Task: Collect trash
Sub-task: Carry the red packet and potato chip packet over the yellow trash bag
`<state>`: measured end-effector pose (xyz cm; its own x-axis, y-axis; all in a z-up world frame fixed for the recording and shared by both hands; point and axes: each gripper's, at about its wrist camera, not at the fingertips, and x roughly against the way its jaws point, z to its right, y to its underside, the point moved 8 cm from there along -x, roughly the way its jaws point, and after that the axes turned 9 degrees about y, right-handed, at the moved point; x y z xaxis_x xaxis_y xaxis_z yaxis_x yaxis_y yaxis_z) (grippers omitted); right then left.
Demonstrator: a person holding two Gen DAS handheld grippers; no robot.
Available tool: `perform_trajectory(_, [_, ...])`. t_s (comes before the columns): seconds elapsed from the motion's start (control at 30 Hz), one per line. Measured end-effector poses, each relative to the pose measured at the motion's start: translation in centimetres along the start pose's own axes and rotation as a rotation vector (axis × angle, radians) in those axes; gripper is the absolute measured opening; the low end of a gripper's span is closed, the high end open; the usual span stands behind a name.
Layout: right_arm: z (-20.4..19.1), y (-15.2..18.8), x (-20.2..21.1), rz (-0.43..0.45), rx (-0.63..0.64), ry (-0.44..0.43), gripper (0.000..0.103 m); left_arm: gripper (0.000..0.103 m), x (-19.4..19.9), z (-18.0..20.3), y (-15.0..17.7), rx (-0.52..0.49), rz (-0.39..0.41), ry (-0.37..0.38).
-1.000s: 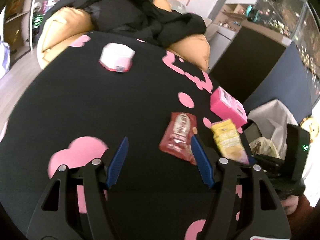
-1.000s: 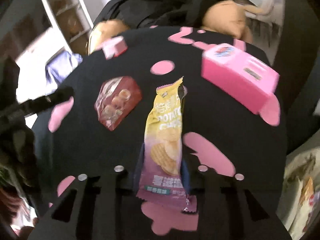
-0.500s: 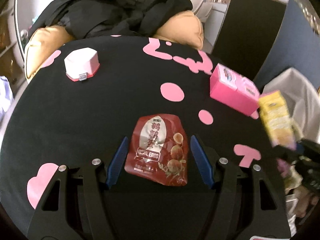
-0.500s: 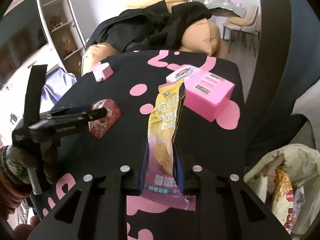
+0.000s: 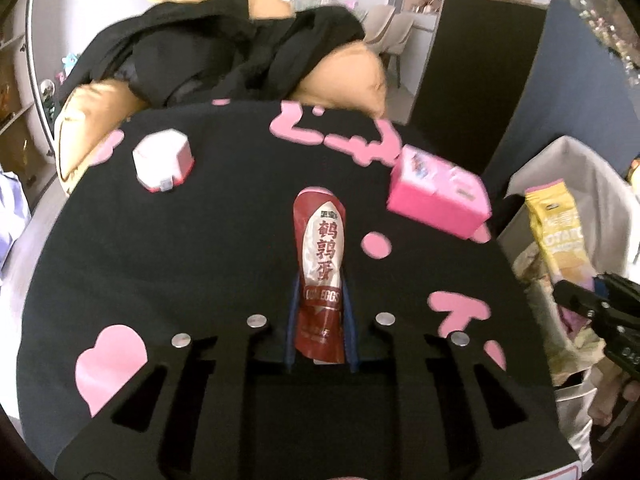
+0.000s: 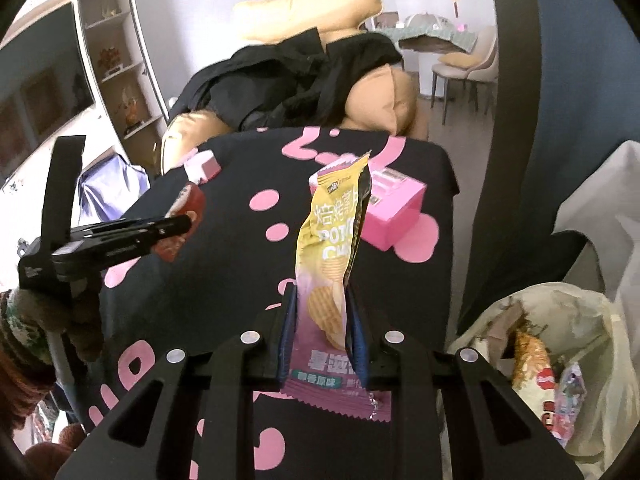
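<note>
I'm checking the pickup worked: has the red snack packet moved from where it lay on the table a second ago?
Yes. The red snack packet lay flat left of the pink box; the left gripper has just closed on it, holding it off the tabletop.

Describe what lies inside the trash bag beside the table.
In the trash bag: crumpled wrappers, one orange, one with a red label. Whatever is deeper is covered by them and by the bag's folds.

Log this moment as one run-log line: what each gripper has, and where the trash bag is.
left gripper: just closed on red snack packet | right gripper: shut on yellow chip bag | trash bag: beside table, right
</note>
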<state>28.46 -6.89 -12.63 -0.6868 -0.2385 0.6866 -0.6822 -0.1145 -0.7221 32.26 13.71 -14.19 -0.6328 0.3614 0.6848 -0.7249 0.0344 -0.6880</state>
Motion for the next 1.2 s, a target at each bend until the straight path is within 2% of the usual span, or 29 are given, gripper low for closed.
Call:
perform_trajectory(0.13, [0.8, -0.4, 2.0, 0.042, 0.008, 0.015, 0.024, 0.017, 2.3, 1.8, -1.0, -0.003, 0.040, 0.033])
perform_trajectory(0.33, [3.5, -1.7, 6.5, 0.141, 0.019, 0.079, 0.024, 0.017, 5.3, 7.4, -3.5, -0.029, 0.104, 0.146])
perform_trajectory(0.67, [11.6, -2.3, 14.5, 0.266, -0.030, 0.194, 0.024, 0.017, 4.1, 20.8, -4.7, -0.133, 0.096, 0.347])
perform_trajectory(0.8, [15.0, -1.7, 16.5, 0.287, -0.050, 0.240, 0.024, 0.017, 2.1, 25.3, -4.1, -0.146, 0.048, 0.418])
perform_trajectory(0.93, [18.4, -0.6, 17.3, 0.280, -0.090, 0.270, 0.024, 0.017, -1.0, 28.7, -2.7, -0.163, -0.029, 0.452])
perform_trajectory(1.2, [22.1, 1.3, 16.8, 0.246, -0.149, 0.292, 0.024, 0.018, -6.4, 32.5, 1.1, -0.177, -0.177, 0.507])
